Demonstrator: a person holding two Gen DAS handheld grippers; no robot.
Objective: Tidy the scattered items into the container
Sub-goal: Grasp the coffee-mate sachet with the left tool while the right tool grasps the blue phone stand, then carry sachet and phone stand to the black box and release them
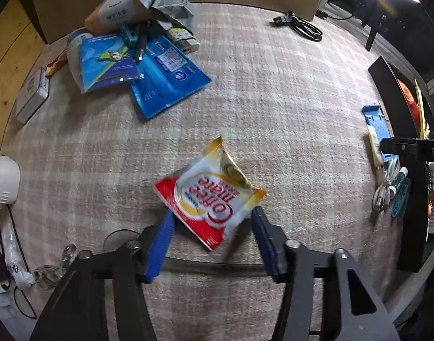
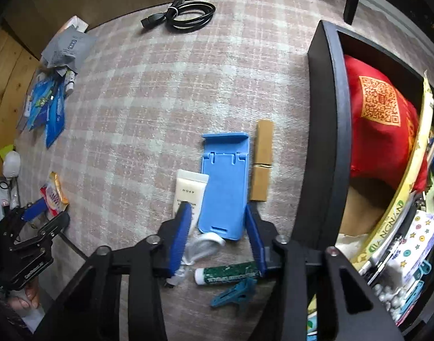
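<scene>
Left gripper [image 1: 212, 217] pointed down at the pink-and-white checked tablecloth [image 1: 274, 99], blue pads either side of a crinkly red, white & yellow foil sachet [image 1: 210, 196]. The sachet looked blurred and tilted, its lower corner between the pads, but I couldn't tell if they actually pressed it, so jaws partly spread w/ the sachet in the gap. Right gripper [image 2: 218, 218] also aimed down, jaws part-way apart around the lower end of a flat blue plastic phone stand [image 2: 225, 187], pads just beside its edges, not clearly touching. A cream squeeze tube [image 2: 188, 190] lay partly under the stand's left side, a tan cardboard strip [image 2: 262, 159] just right of it, and a green-labelled white tube [image 2: 225, 274] plus a teal plastic clip [image 2: 235, 292] sat nearer the cam. The black-walled container [image 2: 328, 142] stood at the cloth's right edge, already stuffed w/ a red cloth bag [image 2: 382, 119] etc. Pile of blue packets [image 1: 148, 71] was near the far left corner, and a coiled black cable [image 2: 188, 14] lay by the far edge.
</scene>
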